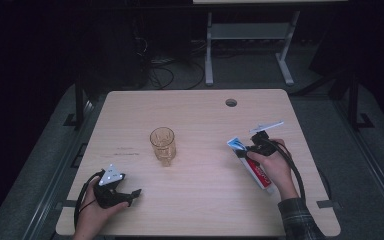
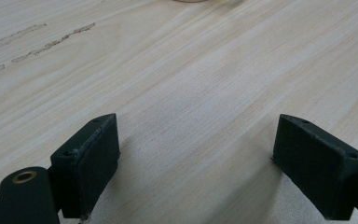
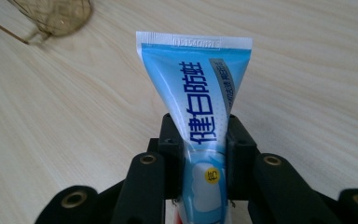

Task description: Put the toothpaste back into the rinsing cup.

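The pale wooden surface (image 1: 200, 200) carries very little: an amber, patterned drinking glass (image 1: 163, 145) stands upright near its middle, and a toothpaste tube (image 1: 252, 165) lies toward the person's right side, well apart from the glass. The right tongs (image 1: 250, 149) are clamped on that tube; in the right gripper view the two black jaws press against the sides of the toothpaste tube (image 3: 200, 116) partway along its body, with the flat crimped end pointing away from the camera and the cap end hidden beneath the jaws. In the high view the tube looks to be resting on the wood or barely off it, its red-and-white lower part running back under the right hand (image 1: 275, 167); whether it has been lifted clear I cannot tell. The left tongs (image 1: 132, 195) sit low at the near left corner, jaws wide apart over bare wood and holding nothing, as the left gripper view (image 2: 198, 163) makes plain. Judged from this, the grasp on the tube is made, and what looks to remain is carrying it across to the glass and standing it inside, with the left tongs free to steady the glass if needed. A small cable hole (image 1: 231, 103) marks the far edge.
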Available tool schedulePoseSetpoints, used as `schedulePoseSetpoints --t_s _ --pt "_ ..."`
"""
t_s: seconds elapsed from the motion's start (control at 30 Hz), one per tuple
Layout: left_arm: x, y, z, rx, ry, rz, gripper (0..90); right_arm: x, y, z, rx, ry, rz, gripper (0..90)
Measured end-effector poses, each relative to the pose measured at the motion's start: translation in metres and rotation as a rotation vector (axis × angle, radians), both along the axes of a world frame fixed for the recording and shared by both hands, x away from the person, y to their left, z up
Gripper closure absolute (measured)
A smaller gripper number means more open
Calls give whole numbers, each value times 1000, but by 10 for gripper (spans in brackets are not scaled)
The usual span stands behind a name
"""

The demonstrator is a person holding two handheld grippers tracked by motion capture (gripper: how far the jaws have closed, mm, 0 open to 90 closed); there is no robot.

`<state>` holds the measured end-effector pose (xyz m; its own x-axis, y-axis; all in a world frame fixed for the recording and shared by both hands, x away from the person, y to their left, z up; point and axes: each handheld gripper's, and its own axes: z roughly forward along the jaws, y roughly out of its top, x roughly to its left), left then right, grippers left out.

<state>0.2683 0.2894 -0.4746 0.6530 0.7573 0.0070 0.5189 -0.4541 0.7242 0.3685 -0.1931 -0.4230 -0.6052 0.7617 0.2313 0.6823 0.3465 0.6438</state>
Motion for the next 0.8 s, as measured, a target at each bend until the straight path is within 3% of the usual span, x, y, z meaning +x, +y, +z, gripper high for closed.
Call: schedulePoseSetpoints --t_s 0.33,0.63,0.8 --pt "0 0 0 0 0 0 136 -6 -9 13 74 -25 -13 730" --pt "0 0 0 0 0 0 136 -14 -16 33 167 -101 -9 728" --pt "0 0 0 0 0 0 136 -16 -15 38 194 -131 4 727"
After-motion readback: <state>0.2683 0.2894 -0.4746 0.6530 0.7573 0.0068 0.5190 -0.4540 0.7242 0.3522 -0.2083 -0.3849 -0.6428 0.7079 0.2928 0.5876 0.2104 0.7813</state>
